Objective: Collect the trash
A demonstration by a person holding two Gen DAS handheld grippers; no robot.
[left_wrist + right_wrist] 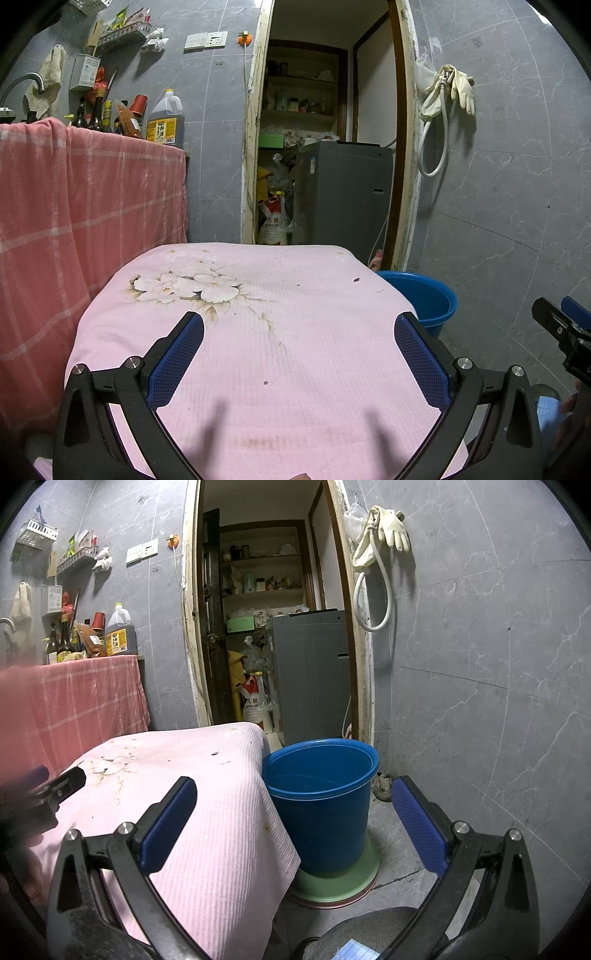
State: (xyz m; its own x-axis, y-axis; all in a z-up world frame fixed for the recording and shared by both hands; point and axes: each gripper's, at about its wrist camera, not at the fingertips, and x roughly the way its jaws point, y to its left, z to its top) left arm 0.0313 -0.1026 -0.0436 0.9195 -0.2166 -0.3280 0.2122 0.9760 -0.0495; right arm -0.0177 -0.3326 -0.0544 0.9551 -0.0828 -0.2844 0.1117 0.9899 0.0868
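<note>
Pink-clothed counter (pixel 258 332) carries only small crumbs (pixel 357 279) at its far right; blue bucket (pixel 321 805) stands right of it. Left tool (pixel 299 354) and right tool (pixel 295 823) gape, empty; collecting looks nearly finished.

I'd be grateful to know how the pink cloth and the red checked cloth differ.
The pink cloth is pale with a flower print and small crumbs; the red cloth is darker, with a white check. The pink one covers a low surface beside the bucket; the red one hangs from the higher counter. Both drape over edges.
</note>
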